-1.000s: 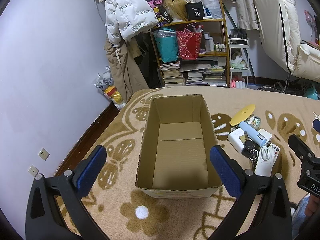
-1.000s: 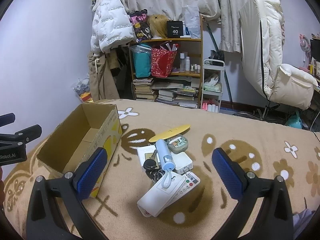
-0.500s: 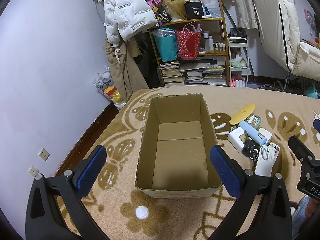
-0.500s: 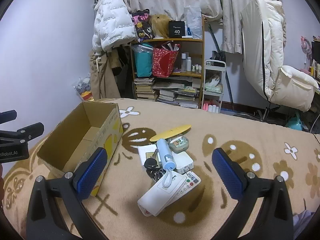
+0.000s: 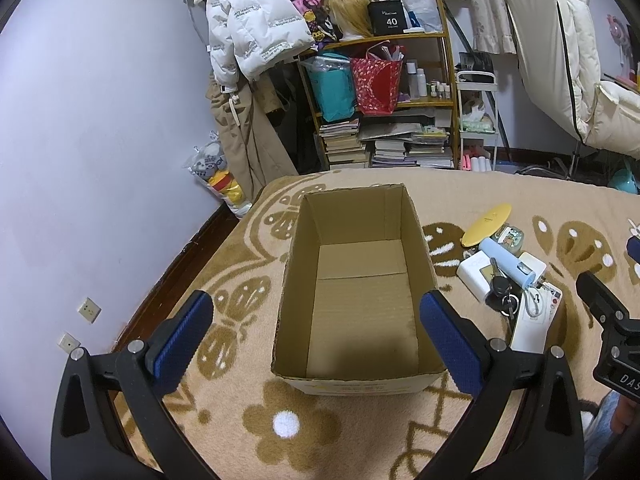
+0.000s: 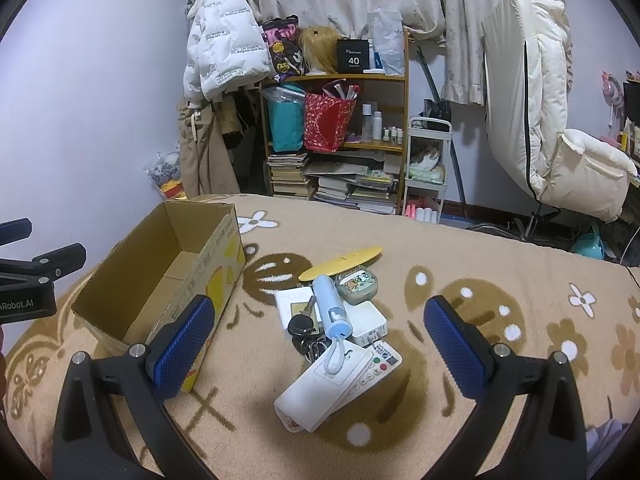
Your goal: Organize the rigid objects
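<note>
An open cardboard box (image 5: 360, 280) is set on the patterned blanket (image 5: 280, 440), long axis running away from the left gripper (image 5: 316, 336), whose fingers (image 5: 184, 332) are spread wide, nothing held. A cluttered pile (image 6: 340, 328) lies just beside the box. The right gripper (image 6: 316, 340) is likewise wide open and empty above it.
</note>
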A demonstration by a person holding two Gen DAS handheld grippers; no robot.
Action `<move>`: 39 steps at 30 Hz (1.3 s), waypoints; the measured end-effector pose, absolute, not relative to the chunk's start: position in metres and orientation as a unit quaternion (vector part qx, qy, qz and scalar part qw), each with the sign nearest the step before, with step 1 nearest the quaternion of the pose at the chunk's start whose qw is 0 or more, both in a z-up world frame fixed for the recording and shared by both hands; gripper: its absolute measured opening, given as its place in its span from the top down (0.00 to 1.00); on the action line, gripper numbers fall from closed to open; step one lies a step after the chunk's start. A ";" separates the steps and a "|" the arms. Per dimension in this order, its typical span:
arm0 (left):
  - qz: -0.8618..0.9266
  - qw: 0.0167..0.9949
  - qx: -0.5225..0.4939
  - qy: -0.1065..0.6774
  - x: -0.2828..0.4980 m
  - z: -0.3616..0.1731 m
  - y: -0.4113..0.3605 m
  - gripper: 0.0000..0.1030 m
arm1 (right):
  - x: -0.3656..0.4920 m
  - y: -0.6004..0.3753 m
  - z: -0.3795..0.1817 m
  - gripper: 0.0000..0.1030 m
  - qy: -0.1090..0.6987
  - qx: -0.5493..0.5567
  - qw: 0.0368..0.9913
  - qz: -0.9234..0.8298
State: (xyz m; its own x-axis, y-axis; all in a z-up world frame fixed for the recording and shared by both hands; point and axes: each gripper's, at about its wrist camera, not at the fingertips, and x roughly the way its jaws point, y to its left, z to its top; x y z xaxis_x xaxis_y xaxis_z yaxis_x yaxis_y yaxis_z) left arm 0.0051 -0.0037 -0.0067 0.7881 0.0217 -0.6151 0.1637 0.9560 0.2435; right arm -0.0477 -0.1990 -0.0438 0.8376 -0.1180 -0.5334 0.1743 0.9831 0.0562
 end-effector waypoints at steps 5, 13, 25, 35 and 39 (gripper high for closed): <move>-0.041 0.932 0.144 0.331 0.012 -0.010 -0.001 0.01 | -0.044 -0.201 -0.049 0.00 0.279 0.056 0.956 -0.069; -0.042 0.923 0.134 0.357 0.046 -0.016 0.004 0.01 | -0.017 -0.205 -0.064 0.00 0.308 0.053 0.949 -0.050; -0.024 0.912 0.096 0.398 0.091 -0.032 0.025 0.01 | 0.045 -0.225 -0.073 0.00 0.352 0.058 0.932 -0.054; -0.008 0.885 0.063 0.461 0.124 -0.064 0.047 0.01 | 0.093 -0.232 -0.094 0.00 0.394 0.059 0.917 -0.018; 0.004 0.876 0.058 0.479 0.131 -0.076 0.054 0.04 | 0.096 -0.237 -0.106 0.00 0.410 0.062 0.910 -0.020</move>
